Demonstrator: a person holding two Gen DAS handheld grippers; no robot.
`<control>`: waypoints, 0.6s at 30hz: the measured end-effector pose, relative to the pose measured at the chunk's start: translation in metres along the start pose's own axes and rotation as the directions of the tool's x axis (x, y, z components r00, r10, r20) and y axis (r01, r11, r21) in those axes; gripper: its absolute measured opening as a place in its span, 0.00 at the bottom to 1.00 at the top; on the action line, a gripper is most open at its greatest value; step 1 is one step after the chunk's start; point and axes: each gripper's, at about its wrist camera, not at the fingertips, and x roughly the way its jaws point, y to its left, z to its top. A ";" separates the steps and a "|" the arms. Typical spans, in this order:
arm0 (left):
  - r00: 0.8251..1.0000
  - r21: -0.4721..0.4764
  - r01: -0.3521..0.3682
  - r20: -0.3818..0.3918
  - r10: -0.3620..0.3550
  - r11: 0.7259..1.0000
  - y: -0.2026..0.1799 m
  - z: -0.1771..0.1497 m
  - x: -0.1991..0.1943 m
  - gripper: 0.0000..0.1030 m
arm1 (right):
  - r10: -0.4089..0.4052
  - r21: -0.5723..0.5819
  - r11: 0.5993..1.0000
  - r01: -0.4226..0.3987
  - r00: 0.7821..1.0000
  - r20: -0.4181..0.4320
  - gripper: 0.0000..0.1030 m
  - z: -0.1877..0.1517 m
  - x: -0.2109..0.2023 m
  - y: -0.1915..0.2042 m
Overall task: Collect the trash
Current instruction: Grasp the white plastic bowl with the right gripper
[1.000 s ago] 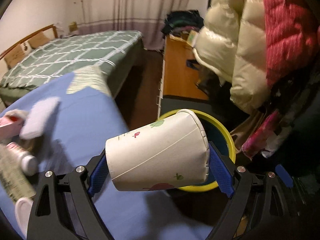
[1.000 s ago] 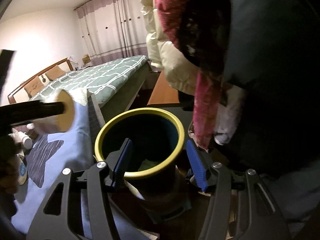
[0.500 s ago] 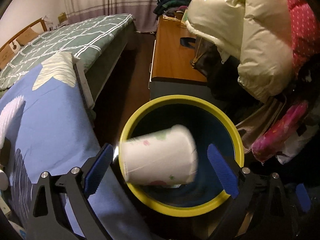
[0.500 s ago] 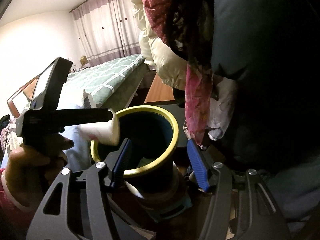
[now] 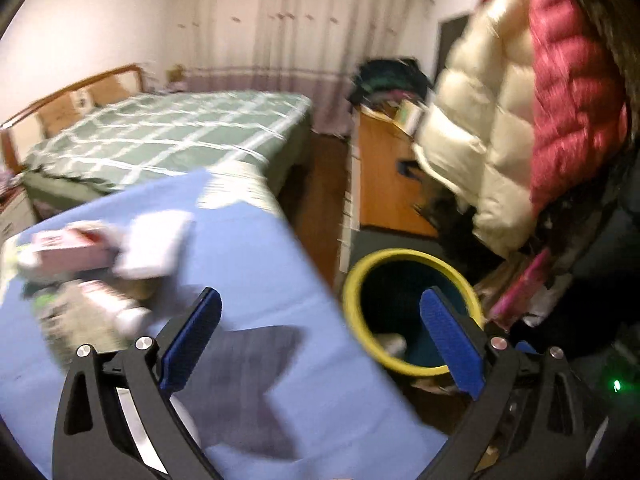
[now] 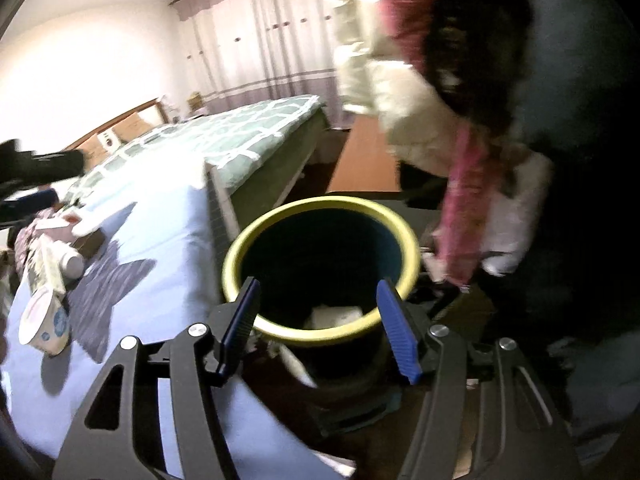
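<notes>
The yellow-rimmed dark bin (image 5: 412, 258) stands on the floor beside the blue-sheeted bed. A white paper cup (image 5: 392, 344) lies at its bottom, seen as a white shape (image 6: 336, 314) in the right wrist view. My left gripper (image 5: 320, 300) hangs over the bed's corner just left of the bin; its jaws are opening wide with nothing between them. My right gripper (image 6: 316, 292) hovers open over the bin's near rim (image 6: 320, 334), holding nothing. On the sheet lie a tipped cup (image 6: 44, 328), a bottle (image 6: 72, 264) and a red-and-white box (image 5: 68, 244).
Puffy cream (image 5: 480, 140) and red jackets (image 5: 576, 92) hang right above the bin. A wooden desk (image 5: 384, 184) stands behind it, and a green checked bed (image 5: 168, 136) lies beyond. The left tool's black body (image 6: 36, 164) blurs at the left edge.
The left gripper carried the paper cup over the bin, let it go, and swung back left over the bed. The cup now lies in the bin. The right gripper shifted only slightly.
</notes>
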 end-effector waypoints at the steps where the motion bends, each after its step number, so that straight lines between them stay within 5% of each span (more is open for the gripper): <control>1: 0.999 -0.021 -0.034 0.019 0.034 0.999 0.017 -0.004 -0.015 0.95 | 0.014 -0.011 1.000 -0.014 1.000 -0.004 0.56 0.000 0.001 0.007; 5: 0.981 -0.101 -0.175 0.067 0.182 0.979 0.075 -0.025 -0.064 0.95 | 0.106 -0.080 0.991 -0.108 0.994 -0.032 0.57 -0.002 0.005 0.052; 8: 0.948 -0.191 -0.287 0.081 0.307 0.939 0.123 -0.044 -0.100 0.95 | 0.180 -0.137 0.973 -0.186 0.982 -0.055 0.57 -0.005 0.005 0.088; 13: 0.919 -0.285 -0.359 0.058 0.390 0.889 0.175 -0.074 -0.133 0.95 | 0.302 -0.220 0.921 -0.322 0.946 -0.120 0.57 -0.016 0.008 0.149; 18: 0.909 -0.344 -0.376 0.044 0.415 0.861 0.209 -0.095 -0.152 0.95 | 0.395 -0.283 0.852 -0.439 0.896 -0.202 0.60 -0.036 0.009 0.200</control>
